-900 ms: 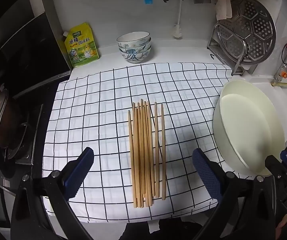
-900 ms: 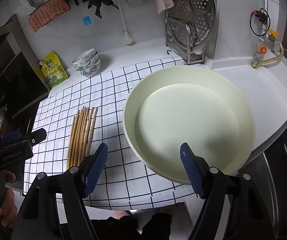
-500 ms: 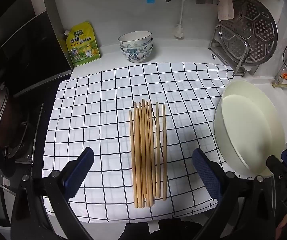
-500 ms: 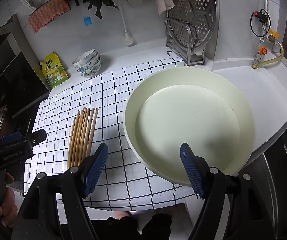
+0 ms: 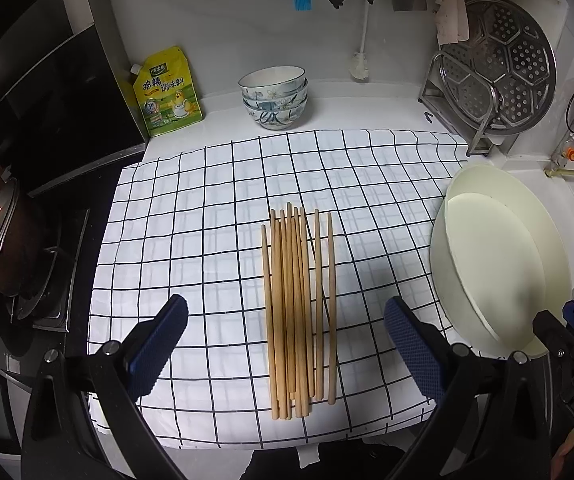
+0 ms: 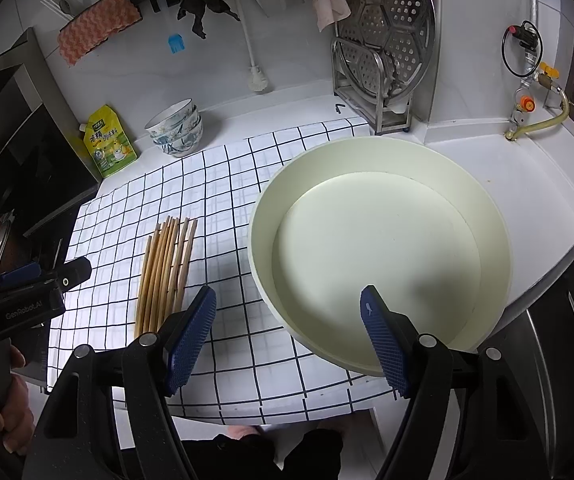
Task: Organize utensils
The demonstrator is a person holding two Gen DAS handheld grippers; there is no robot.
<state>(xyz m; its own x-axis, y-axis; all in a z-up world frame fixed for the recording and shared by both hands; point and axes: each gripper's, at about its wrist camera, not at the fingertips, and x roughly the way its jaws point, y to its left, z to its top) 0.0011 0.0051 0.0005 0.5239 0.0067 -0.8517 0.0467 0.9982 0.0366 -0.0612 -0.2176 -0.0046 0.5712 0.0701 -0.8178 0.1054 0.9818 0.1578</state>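
Left wrist view: left gripper (image 5: 285, 342) seen with jaws wide apart, nothing held; wooden chopsticks (image 5: 297, 308) laid bundled on checkered cloth (image 5: 207, 220) over tabletop, between jaw tips.

Right wrist view: right gripper (image 6: 287, 338) spread wide, empty, above cream round tray (image 6: 379, 260); chopsticks (image 6: 165, 272) lay left of tray.

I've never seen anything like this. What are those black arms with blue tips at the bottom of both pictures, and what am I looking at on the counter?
No robot here: a person holds a handheld tool in each hand, each with two fingers ending in blue pads. A wide-angle camera on each tool looks forward along its fingers, so each picture is one tool's own view. The left tool hangs over a bundle of wooden chopsticks lying on a checked cloth. The right tool hangs by the near rim of an empty cream basin, and the other tool shows at its picture's left edge. Both tools are open and hold nothing. Stacked bowls and a yellow pouch stand at the back.
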